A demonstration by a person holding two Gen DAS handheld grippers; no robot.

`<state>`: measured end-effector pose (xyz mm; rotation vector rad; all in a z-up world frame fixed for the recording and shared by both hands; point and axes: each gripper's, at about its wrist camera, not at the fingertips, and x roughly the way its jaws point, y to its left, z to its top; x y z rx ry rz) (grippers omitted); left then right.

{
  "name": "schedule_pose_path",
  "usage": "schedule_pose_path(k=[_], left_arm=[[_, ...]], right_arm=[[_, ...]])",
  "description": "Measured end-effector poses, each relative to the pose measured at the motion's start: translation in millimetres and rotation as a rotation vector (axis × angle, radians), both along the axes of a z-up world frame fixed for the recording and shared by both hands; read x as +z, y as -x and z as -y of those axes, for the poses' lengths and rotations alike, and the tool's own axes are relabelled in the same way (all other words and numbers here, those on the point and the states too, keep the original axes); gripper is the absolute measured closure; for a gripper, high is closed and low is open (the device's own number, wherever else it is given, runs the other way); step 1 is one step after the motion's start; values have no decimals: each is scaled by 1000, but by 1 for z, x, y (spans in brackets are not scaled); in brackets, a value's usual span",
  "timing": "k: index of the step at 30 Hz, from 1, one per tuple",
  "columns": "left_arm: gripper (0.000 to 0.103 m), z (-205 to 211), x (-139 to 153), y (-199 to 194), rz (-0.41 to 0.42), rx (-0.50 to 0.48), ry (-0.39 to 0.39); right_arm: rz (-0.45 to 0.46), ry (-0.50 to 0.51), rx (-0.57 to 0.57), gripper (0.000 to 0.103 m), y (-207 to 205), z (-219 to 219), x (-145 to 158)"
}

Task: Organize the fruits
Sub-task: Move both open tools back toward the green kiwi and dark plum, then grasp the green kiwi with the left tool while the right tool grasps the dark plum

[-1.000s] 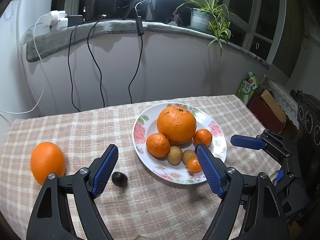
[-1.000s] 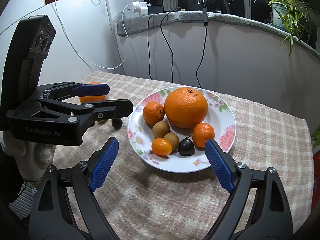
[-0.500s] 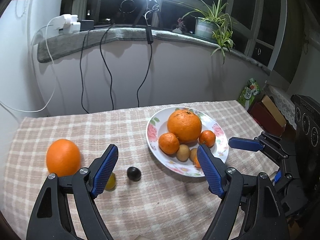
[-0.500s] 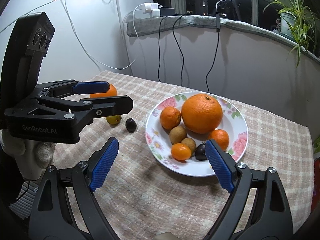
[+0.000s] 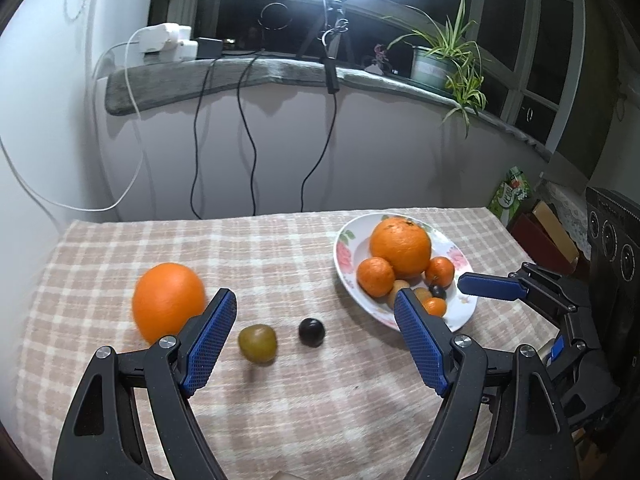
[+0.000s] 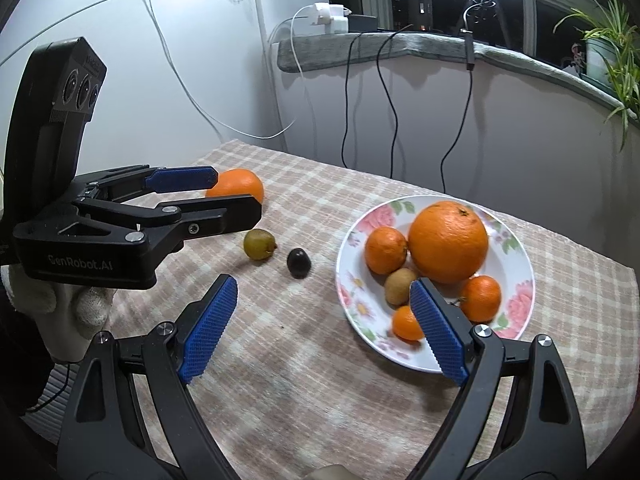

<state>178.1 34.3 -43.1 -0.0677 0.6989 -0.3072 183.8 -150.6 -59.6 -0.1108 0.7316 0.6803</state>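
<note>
A flowered plate (image 5: 345, 257) (image 6: 516, 300) holds a large orange (image 5: 400, 245) (image 6: 448, 242), smaller oranges, kiwis and a dark plum. On the checked cloth to its left lie a loose orange (image 5: 168, 300) (image 6: 236, 186), a green-yellow fruit (image 5: 257, 344) (image 6: 259, 244) and a dark plum (image 5: 311, 332) (image 6: 298, 262). My left gripper (image 5: 314, 334) stands open above the two small loose fruits, nothing between its pads. My right gripper (image 6: 324, 322) is open over the cloth by the plate's near left rim, empty. It also shows in the left wrist view at the right edge (image 5: 492, 286).
The table meets a white wall below a grey windowsill (image 5: 256, 74) with hanging cables (image 5: 244, 128), chargers and a potted plant (image 5: 444, 62). A bright lamp shines overhead. Boxes and a green packet (image 5: 512, 194) sit past the table's right edge. A gloved hand (image 6: 60, 312) holds the left gripper.
Both grippers have drawn back and to the left from the plate. The plate has slid rightward in both views, and the green-yellow fruit has come into sight beside the dark plum.
</note>
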Motion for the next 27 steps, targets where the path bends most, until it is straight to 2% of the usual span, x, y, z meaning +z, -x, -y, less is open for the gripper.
schedule_pose_path(k=[17,21,22,27], left_arm=[[23,-67,-22,17,-32,113,13],[32,-74,-29,20,-50,116,19],[33,-75,-30,21,-55,114,21],[40,-76,-35,21,-65,95,33]], right_arm=[[-31,-5,58,13,-7,-32,-9],[-38,2,95,13,-8,-39,-10],[-35,10,106,14,-8,-41,-11],[-33,74,165,32,-13,-55,-12]])
